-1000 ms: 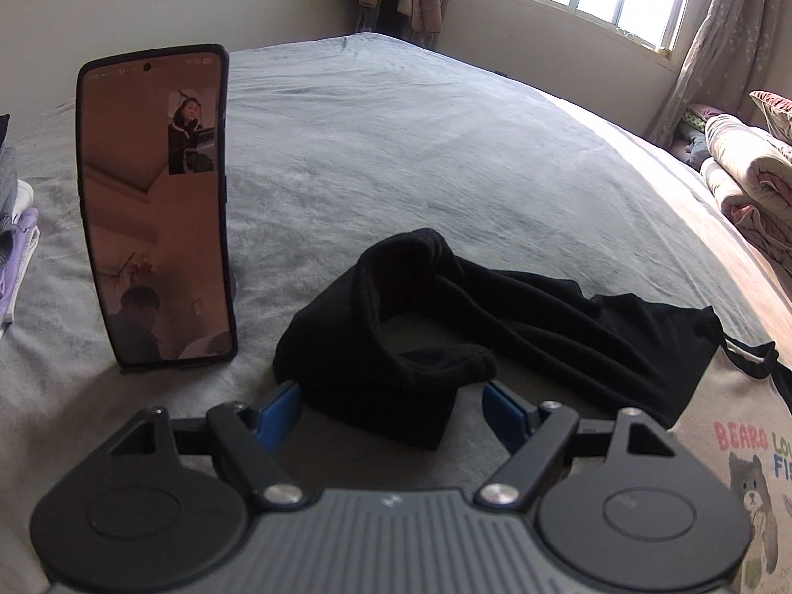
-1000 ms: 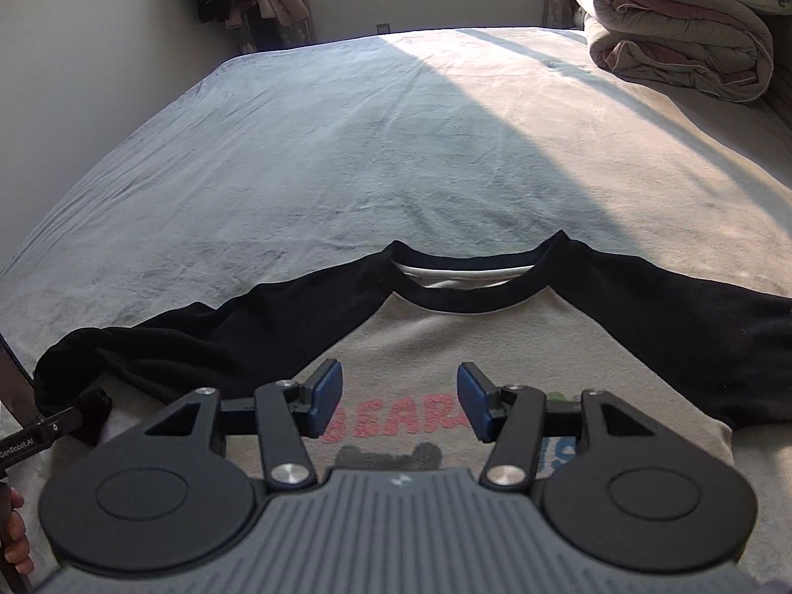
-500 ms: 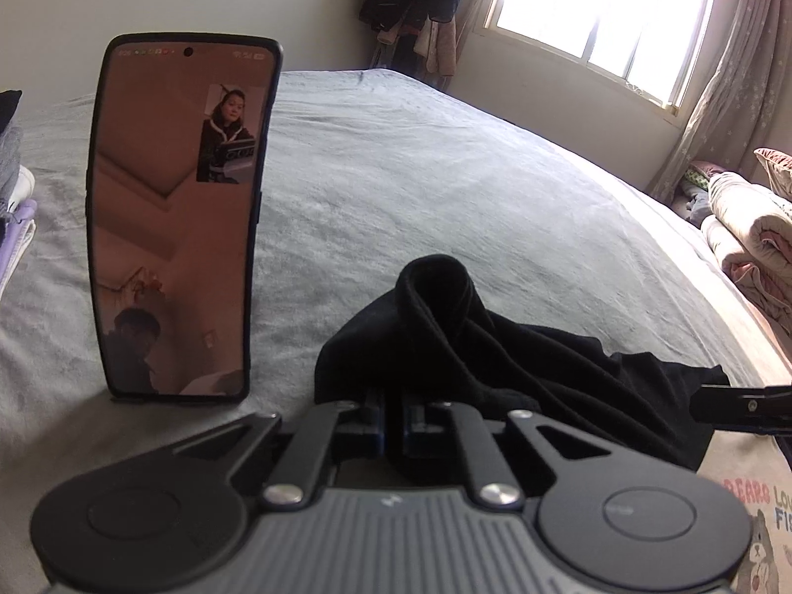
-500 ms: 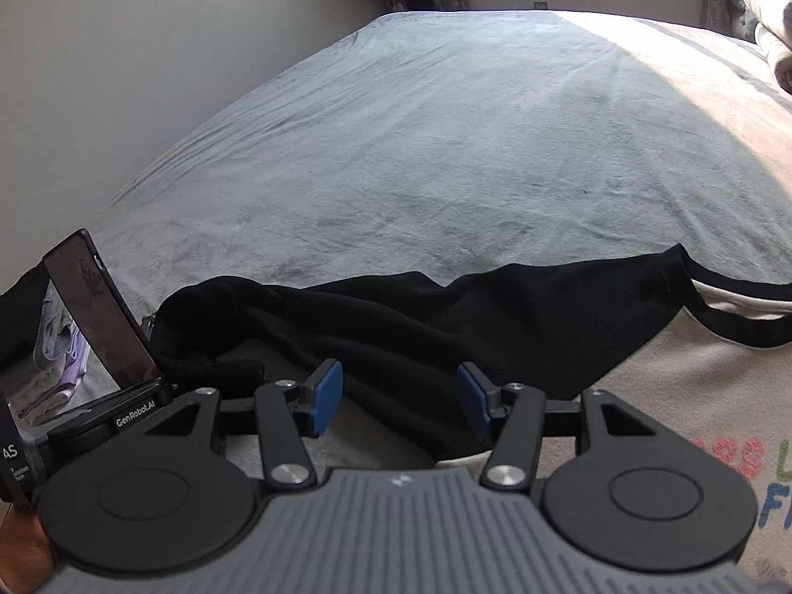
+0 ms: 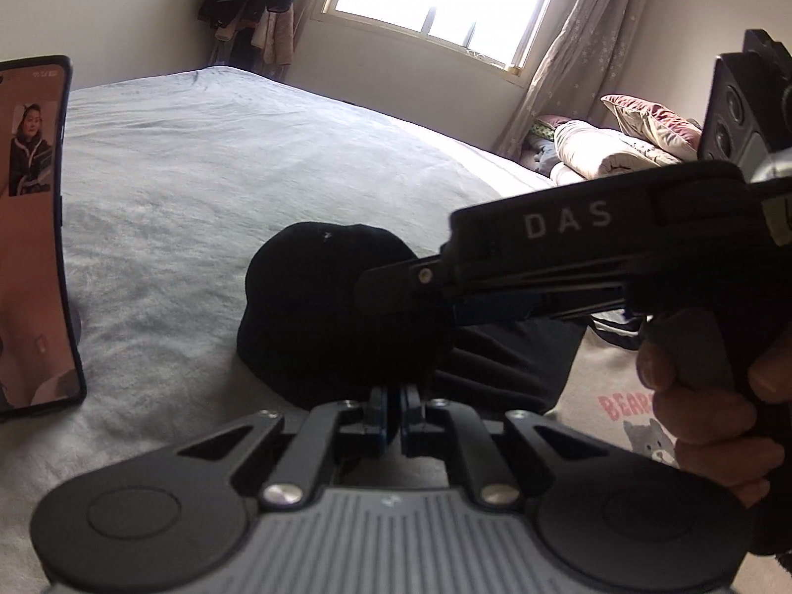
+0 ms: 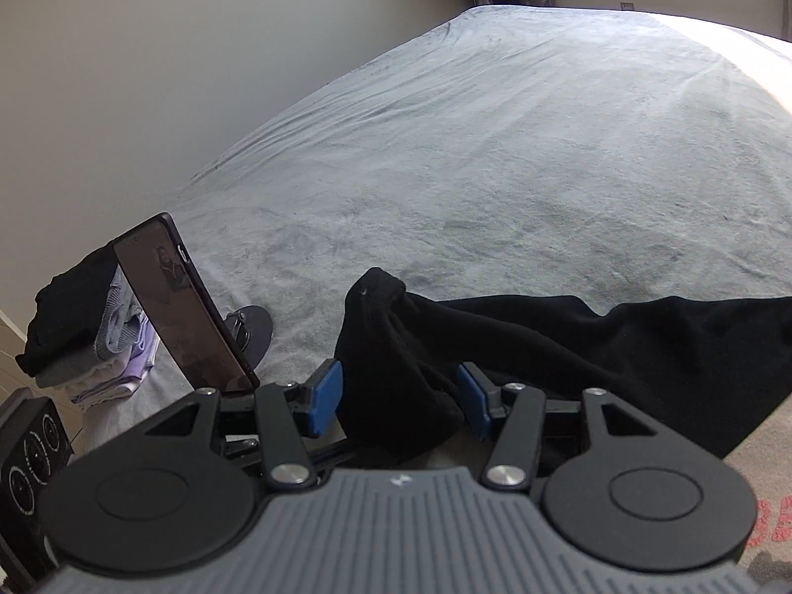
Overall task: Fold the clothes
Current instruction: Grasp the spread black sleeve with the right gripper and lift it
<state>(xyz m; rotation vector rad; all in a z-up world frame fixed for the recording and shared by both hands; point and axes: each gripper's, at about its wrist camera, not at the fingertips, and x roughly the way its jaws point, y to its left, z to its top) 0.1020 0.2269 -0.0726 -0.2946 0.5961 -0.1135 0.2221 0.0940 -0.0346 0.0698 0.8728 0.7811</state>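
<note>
A raglan shirt with a beige printed front (image 5: 609, 386) and black sleeves lies on the grey bed. My left gripper (image 5: 393, 416) is shut on the bunched end of the black sleeve (image 5: 341, 307) and holds it lifted. My right gripper (image 6: 398, 398) is open, its blue pads on either side of the same sleeve (image 6: 396, 346), which hangs between them. In the left wrist view the right gripper's body (image 5: 569, 257) comes in from the right, over the sleeve.
A phone (image 6: 183, 307) stands upright on a stand at the left, also in the left wrist view (image 5: 34, 237). A stack of folded clothes (image 6: 84, 331) lies behind it. Rolled blankets (image 5: 604, 153) lie at the far right. The grey bed (image 6: 495, 148) stretches ahead.
My left gripper has closed on the sleeve end and lifted it. My right gripper has swung left from the shirt's chest to the sleeve and now straddles it.
</note>
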